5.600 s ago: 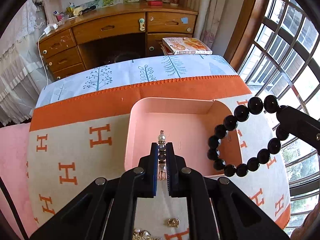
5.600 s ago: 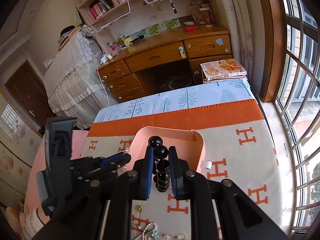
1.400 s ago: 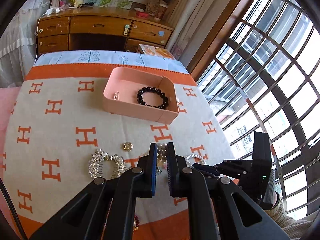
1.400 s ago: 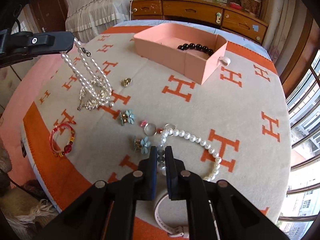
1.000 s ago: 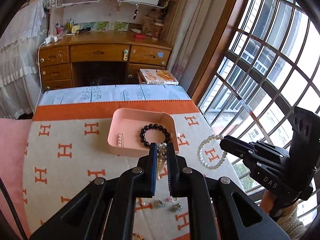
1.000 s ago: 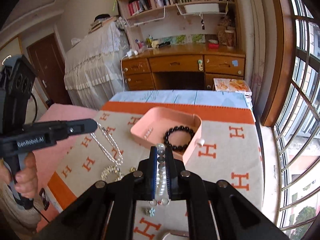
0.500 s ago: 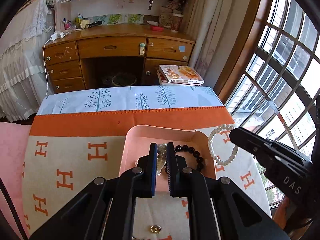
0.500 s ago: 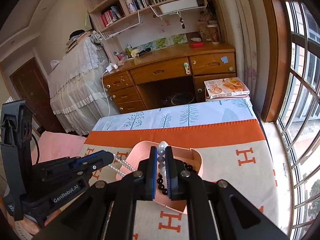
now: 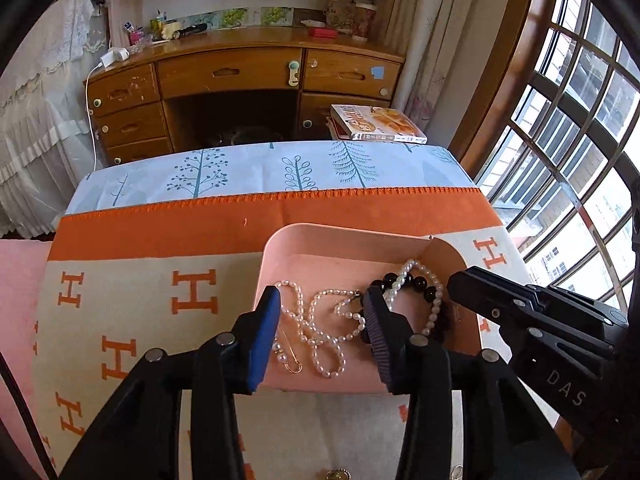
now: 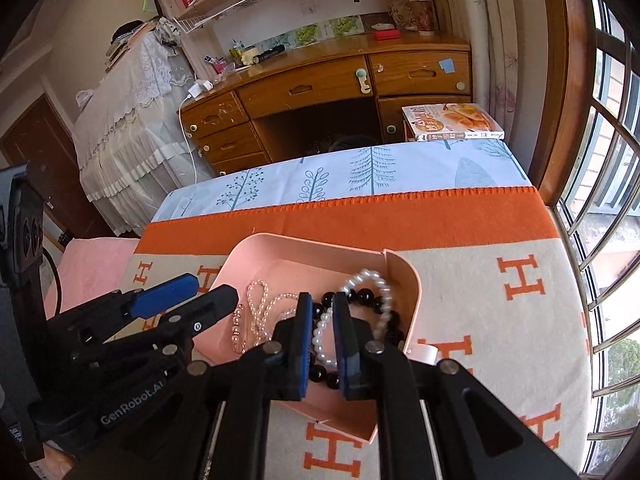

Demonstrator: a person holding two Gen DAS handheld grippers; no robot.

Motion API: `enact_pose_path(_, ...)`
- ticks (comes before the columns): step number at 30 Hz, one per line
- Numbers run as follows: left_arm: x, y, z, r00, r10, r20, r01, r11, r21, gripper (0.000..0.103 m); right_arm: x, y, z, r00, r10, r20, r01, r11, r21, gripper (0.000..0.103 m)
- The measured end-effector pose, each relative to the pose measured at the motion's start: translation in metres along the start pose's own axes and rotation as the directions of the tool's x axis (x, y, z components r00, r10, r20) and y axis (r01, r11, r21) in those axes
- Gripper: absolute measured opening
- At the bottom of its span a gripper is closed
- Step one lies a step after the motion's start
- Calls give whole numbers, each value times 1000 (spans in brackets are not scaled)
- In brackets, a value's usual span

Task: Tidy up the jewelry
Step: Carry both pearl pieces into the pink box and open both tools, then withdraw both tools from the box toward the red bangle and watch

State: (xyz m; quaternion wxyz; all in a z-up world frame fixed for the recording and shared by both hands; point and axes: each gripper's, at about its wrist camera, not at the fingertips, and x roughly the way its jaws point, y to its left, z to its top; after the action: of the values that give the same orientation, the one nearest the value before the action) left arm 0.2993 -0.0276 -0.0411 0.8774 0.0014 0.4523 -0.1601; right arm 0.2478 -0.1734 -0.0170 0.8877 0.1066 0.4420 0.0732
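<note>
Hanging just over the pink tray [image 9: 348, 240], the left gripper [image 9: 320, 320] has its fingers wide apart and holds nothing. A thin pearl string [image 9: 316, 328] lies loose in the tray below it. The right gripper [image 10: 322, 332] has its fingers closed on a white pearl bracelet [image 10: 372, 284] that sits on a black bead bracelet [image 10: 360, 294]. If it lifts now, the pearls could snag and drag the black beads out onto the blanket [image 10: 480, 300].
</note>
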Motion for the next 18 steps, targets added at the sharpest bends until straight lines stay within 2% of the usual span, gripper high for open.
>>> enact_pose_path(10, -36, 6, -13, 999, 29, 40, -29, 1000, 6, 46, -25, 6, -11, 999, 30, 28, -29, 1000, -12, 15)
enact_pose_path(18, -76, 11, -36, 997, 45, 63, -45, 999, 1, 50, -59, 14, -30, 997, 64, 49, -62, 998, -29, 15)
